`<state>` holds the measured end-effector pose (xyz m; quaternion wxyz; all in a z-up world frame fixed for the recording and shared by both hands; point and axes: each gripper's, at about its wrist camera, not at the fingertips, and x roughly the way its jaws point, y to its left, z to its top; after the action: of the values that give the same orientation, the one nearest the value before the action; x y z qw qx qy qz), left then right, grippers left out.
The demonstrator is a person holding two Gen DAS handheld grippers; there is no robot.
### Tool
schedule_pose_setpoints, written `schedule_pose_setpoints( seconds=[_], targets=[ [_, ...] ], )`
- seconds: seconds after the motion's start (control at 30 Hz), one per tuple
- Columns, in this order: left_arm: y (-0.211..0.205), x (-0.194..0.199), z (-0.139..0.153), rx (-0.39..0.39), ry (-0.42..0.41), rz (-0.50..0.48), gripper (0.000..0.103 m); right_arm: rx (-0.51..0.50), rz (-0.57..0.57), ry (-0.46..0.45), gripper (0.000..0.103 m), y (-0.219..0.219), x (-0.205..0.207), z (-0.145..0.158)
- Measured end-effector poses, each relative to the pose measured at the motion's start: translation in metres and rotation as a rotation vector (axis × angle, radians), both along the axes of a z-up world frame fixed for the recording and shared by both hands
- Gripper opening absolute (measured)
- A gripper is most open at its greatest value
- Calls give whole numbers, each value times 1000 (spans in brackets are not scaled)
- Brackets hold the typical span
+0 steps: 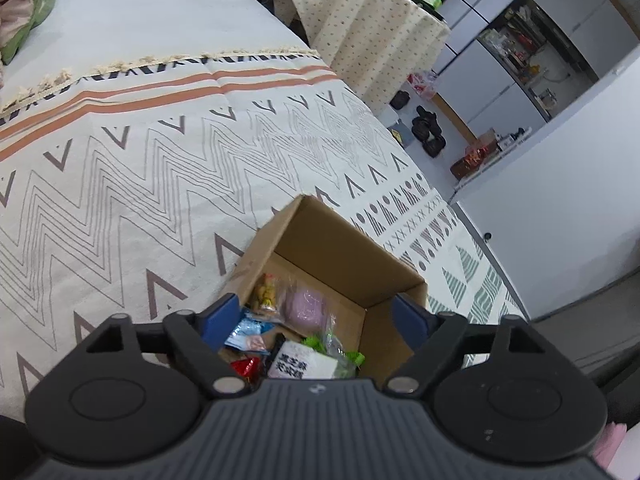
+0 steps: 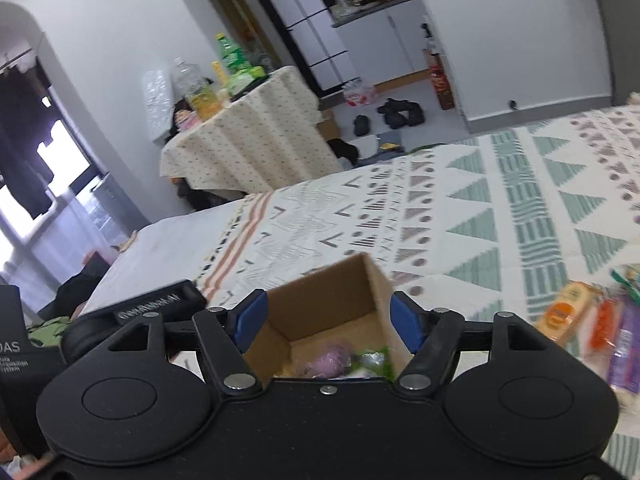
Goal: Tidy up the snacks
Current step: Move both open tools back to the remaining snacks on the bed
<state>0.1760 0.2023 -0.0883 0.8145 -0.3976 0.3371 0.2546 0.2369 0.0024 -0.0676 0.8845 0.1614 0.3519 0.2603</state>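
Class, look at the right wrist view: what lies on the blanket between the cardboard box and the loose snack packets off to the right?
Nothing: between the cardboard box and the snack packets, only bare patterned blanket shows in the right wrist view.

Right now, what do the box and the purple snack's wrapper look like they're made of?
The box looks like plain brown cardboard, matte, with folded corners and raw-cut edges. The purple snack seems wrapped in thin clear plastic film: it shows glossy wrinkles, and the purple colour reads through it. What is inside the wrapper is unclear.
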Motion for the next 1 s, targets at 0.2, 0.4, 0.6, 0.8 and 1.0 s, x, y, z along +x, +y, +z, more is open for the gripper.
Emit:
schedule_pose_setpoints(
  seconds=[0.2, 0.4, 0.6, 0.8, 1.0],
  targets=[
    [-26, 14, 0, 47, 42, -120, 95, -14, -79, 22, 71, -42, -3, -10],
    [-60, 22, 1, 97, 47, -237, 98, -29, -137, 34, 77, -78, -8, -17],
    [-95, 29, 2, 154, 39, -343, 101, -36, -178, 41, 82, -110, -14, -23],
    [-123, 34, 0, 187, 40, -417, 101, -37, -216, 52, 83, -141, -18, -29],
    [-141, 38, -4, 218, 46, -456, 101, -38, -252, 57, 83, -170, -20, -34]
  ],
)
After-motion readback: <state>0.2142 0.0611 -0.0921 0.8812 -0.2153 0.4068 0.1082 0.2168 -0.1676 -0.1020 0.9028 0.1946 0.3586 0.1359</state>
